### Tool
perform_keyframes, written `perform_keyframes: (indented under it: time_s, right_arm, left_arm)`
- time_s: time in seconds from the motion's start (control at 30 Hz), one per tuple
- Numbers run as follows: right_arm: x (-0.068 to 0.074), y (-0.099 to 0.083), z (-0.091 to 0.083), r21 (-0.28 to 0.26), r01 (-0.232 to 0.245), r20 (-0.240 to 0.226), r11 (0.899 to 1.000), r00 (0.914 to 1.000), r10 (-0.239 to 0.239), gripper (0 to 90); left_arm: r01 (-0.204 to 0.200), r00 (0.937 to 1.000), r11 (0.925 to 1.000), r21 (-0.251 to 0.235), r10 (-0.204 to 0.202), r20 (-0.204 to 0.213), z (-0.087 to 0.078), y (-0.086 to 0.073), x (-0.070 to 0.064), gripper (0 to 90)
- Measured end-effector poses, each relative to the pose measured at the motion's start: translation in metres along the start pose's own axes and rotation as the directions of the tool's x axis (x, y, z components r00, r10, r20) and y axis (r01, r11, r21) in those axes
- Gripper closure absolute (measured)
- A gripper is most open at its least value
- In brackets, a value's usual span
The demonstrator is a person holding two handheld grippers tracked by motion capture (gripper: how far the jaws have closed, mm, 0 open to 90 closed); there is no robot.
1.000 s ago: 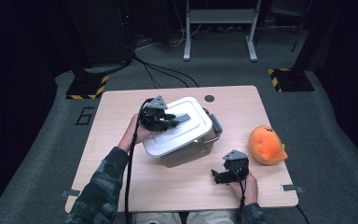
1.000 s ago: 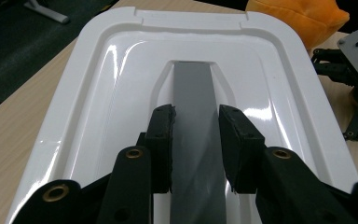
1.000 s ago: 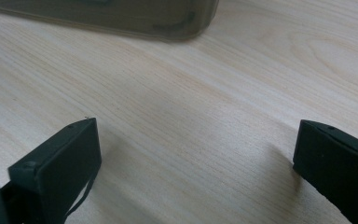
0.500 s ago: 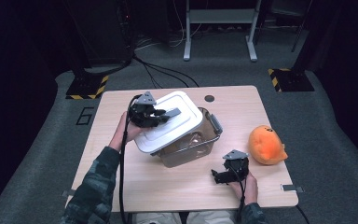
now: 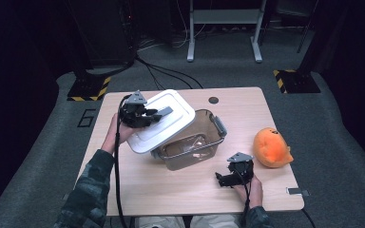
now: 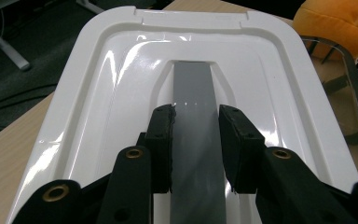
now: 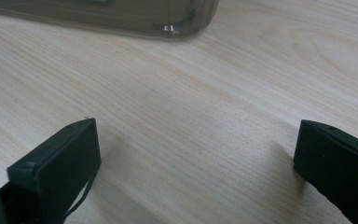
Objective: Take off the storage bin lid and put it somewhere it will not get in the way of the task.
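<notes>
Lid (image 5: 160, 118): centre-left of the high view, tilted over the left rim of the box (image 5: 190, 142), box half uncovered.
Left gripper (image 6: 196, 135): jaws clamped on the lid's grey handle (image 6: 193, 93).
Right gripper (image 5: 232, 176): lower right, jaws wide apart over the bare surface (image 7: 205, 116).
Handling: the lid looks light, stiff and glossy, likely slippery; the handle is the sure hold.
Writing: none readable.
Toy (image 5: 272, 147): orange, right edge.
</notes>
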State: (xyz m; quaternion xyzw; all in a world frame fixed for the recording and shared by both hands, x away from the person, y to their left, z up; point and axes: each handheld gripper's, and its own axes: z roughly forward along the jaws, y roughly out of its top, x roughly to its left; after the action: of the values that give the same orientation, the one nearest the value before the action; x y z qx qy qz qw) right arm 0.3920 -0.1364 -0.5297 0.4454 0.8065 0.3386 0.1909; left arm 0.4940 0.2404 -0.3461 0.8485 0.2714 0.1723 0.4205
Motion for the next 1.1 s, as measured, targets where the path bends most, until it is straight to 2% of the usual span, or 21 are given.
perform_keyframes:
  time_s: [0.27,0.57,0.8,1.1]
  right_arm:
    - [0.0,0.0,0.0,0.001,0.002,-0.004,1.0,1.0,-0.002,0.0]
    - [0.0,0.0,0.0,0.003,-0.007,-0.002,1.0,1.0,0.007,0.0]
    - [0.0,0.0,0.0,0.005,-0.002,-0.004,1.0,1.0,0.002,0.0]
    - [0.0,0.0,0.0,0.003,0.002,-0.005,1.0,1.0,-0.002,0.0]
  left_arm:
    - [0.034,0.9985,0.9994,-0.007,-0.034,-0.044,-0.016,-0.011,0.013,66.4]
    - [0.071,0.9923,0.9974,-0.011,-0.072,-0.101,-0.03,-0.023,0.028,66.4]
    - [0.104,0.9843,0.9944,-0.019,-0.105,-0.142,-0.041,-0.034,0.038,66.4]
    - [0.15,0.9704,0.9883,-0.028,-0.152,-0.187,-0.051,-0.052,0.049,66.4]
